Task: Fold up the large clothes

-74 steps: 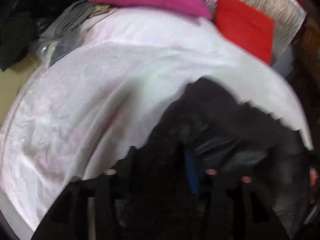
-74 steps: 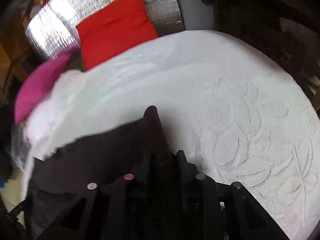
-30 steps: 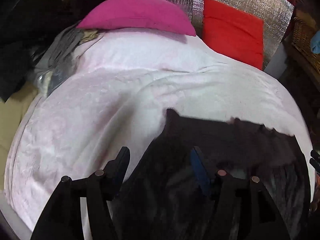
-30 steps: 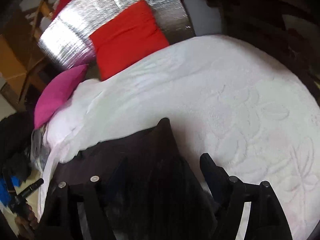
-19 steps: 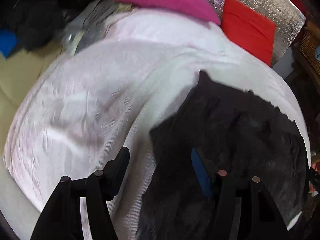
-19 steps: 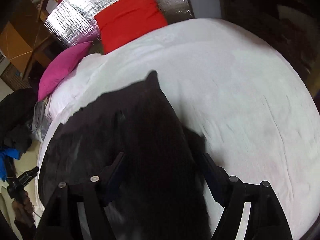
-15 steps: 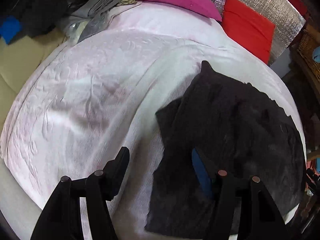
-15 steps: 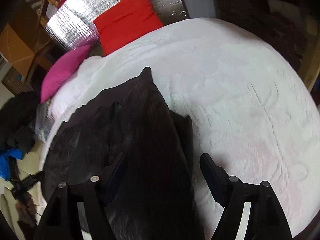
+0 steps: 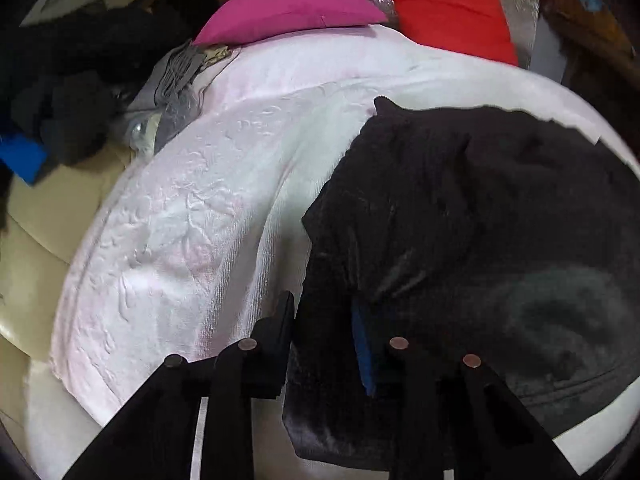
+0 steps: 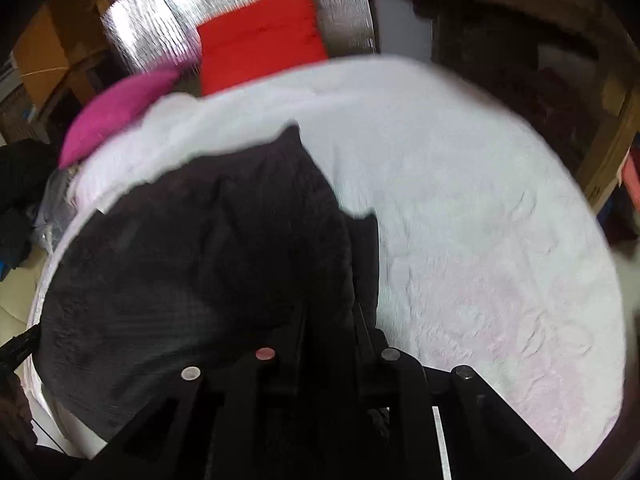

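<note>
A large black garment (image 9: 480, 220) lies spread on the bed's white textured cover (image 9: 180, 240). In the left wrist view its near left edge runs between the fingers of my left gripper (image 9: 324, 320). Those jaws are closing and the dark cloth fills the gap between them. In the right wrist view the black garment (image 10: 200, 260) covers the left half of the bed cover (image 10: 480, 240). My right gripper (image 10: 330, 320) has its jaws closing too, nearly together, with the garment's near right edge pinched between them.
A pink pillow (image 9: 288, 12) and a red cushion (image 9: 448, 12) lean at the head of the bed against a silver foil panel (image 10: 240, 8). A heap of dark clothes (image 9: 68, 120) and a grey cloth (image 9: 176, 80) lie off the bed's left side. Wooden furniture (image 10: 520, 40) stands at the right.
Both grippers stood wide open over the spread garment. They have since come down to its near edge and narrowed their jaws onto the cloth.
</note>
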